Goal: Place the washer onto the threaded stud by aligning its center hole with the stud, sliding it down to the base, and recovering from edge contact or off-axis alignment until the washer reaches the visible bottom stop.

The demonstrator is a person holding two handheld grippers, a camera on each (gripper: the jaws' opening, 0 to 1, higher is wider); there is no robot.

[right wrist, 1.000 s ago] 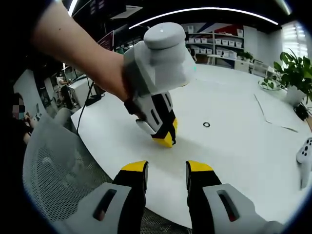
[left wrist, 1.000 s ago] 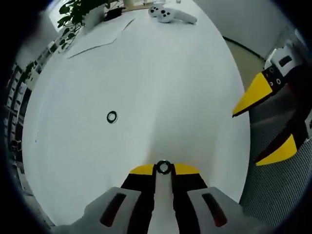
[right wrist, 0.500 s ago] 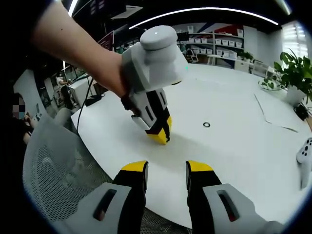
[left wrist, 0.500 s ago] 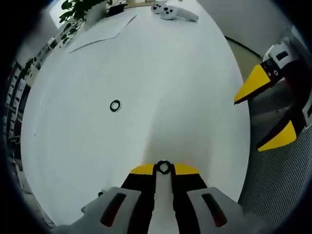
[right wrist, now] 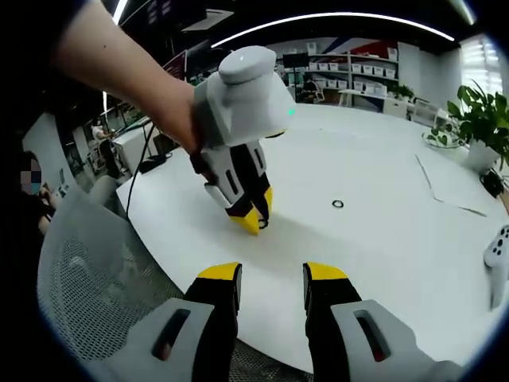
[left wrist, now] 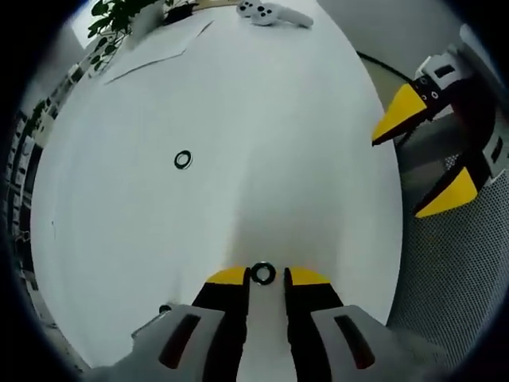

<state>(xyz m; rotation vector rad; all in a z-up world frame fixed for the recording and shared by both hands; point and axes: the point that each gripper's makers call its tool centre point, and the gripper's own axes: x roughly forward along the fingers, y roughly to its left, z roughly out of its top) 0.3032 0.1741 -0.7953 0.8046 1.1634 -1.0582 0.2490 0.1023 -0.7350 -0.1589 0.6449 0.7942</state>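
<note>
The washer (left wrist: 262,273), a small black ring, lies on the white table (left wrist: 262,119) between my left gripper's (left wrist: 267,276) yellow tips. The jaws stand slightly apart, with a thin gap on the washer's right side. A second small black ring (left wrist: 183,159) (right wrist: 338,204) rests farther out on the table; whether a stud rises from it I cannot tell. In the right gripper view a hand holds the left gripper (right wrist: 250,221) tip-down over the table. My right gripper (right wrist: 273,274) hangs open and empty off the table's near edge, and appears at the right (left wrist: 421,155) of the left gripper view.
A white game controller (left wrist: 274,12) (right wrist: 497,251), paper sheets (left wrist: 159,56) and a potted plant (right wrist: 477,119) sit at the table's far side. A grey mesh chair (right wrist: 87,263) stands by the near edge. Shelves and desks fill the room behind.
The left gripper's jaws have parted a little around the washer, which they pinched before. In the right gripper view the left gripper has shifted left. The right gripper has barely moved.
</note>
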